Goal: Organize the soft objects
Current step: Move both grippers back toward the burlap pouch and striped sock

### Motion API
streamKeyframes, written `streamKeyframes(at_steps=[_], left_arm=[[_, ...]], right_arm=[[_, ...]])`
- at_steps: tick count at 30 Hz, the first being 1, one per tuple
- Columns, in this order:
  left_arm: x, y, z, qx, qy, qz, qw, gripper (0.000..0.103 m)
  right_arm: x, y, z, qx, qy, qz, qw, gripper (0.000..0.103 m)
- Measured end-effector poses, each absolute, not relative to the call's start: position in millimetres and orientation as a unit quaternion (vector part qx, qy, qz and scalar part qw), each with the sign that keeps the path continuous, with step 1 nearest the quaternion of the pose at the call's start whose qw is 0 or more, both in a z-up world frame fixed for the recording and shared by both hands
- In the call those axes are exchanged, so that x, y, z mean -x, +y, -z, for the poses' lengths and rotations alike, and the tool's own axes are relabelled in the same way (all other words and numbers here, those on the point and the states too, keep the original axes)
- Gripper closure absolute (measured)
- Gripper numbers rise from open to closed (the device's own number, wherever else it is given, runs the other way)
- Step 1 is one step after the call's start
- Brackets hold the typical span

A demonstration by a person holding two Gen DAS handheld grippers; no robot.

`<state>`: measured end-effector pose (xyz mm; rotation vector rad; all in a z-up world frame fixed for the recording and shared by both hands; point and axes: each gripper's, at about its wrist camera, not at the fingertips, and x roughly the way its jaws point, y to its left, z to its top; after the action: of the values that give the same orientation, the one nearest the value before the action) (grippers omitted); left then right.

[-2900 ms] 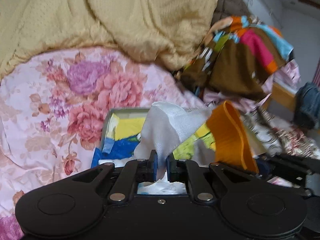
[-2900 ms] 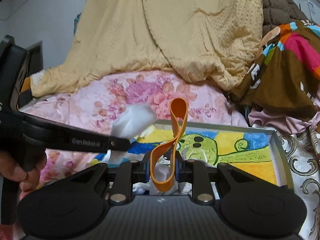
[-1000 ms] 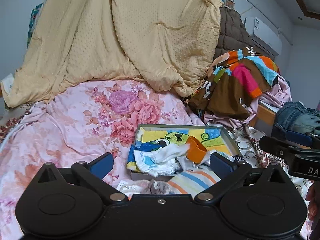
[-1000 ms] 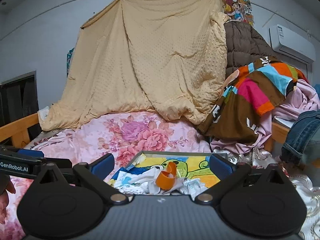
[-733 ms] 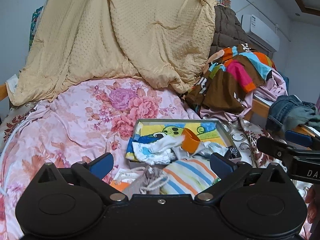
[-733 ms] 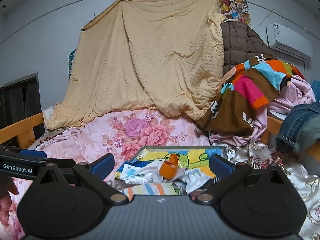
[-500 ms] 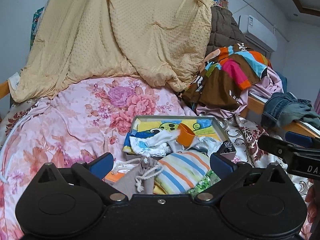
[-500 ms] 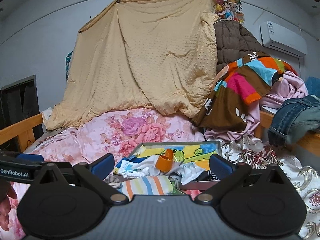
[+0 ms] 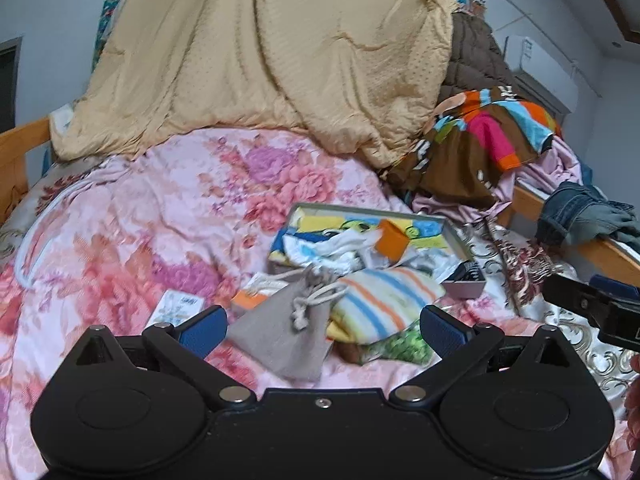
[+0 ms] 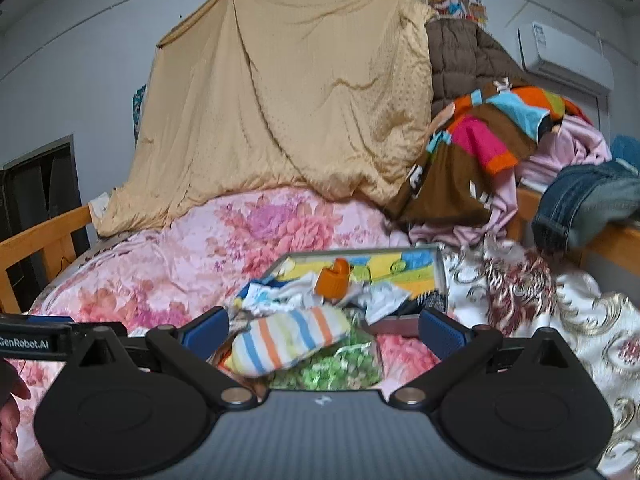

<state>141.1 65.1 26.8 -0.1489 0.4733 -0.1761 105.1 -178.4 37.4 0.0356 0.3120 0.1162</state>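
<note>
Both grippers hang level above the bed, aimed at the pile of soft things, with fingers spread wide and nothing held. From its own camera the left gripper (image 9: 322, 330) shows blue pads (image 9: 202, 330) flanking a grey drawstring pouch (image 9: 286, 332) that lies on the pink floral quilt (image 9: 132, 216) at about 6 o'clock of the box (image 9: 454, 236). Just beside the pouch, toward 3 o'clock, lies a striped cloth (image 9: 382, 300) over a green patterned piece (image 9: 402, 346). Inside the shallow box, white cloths (image 9: 340, 244) lie crumpled with an orange band (image 9: 392, 236) resting on them. At 3 o'clock in the left view the black bar of the right gripper (image 10: 324, 330) shows. From the right view the striped cloth and green piece sit between its open fingers, clear of both pads. At the 9 o'clock edge of that view, fingers of the person's hand (image 10: 12, 404) show beneath the left gripper's bar. A tan blanket (image 10: 288, 100) hangs behind the bed.
</note>
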Motion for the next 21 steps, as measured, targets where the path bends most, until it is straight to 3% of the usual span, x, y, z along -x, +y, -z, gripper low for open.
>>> streamKeyframes(at_steps=[21], left_arm=[[-131.4,117.7,-8.4,0.163,0.278,-0.004,0.947,0.001]], right_arm=[[-104.1,-164.8,-14.4,0.011,0.189,-0.079,0.979,0.0]])
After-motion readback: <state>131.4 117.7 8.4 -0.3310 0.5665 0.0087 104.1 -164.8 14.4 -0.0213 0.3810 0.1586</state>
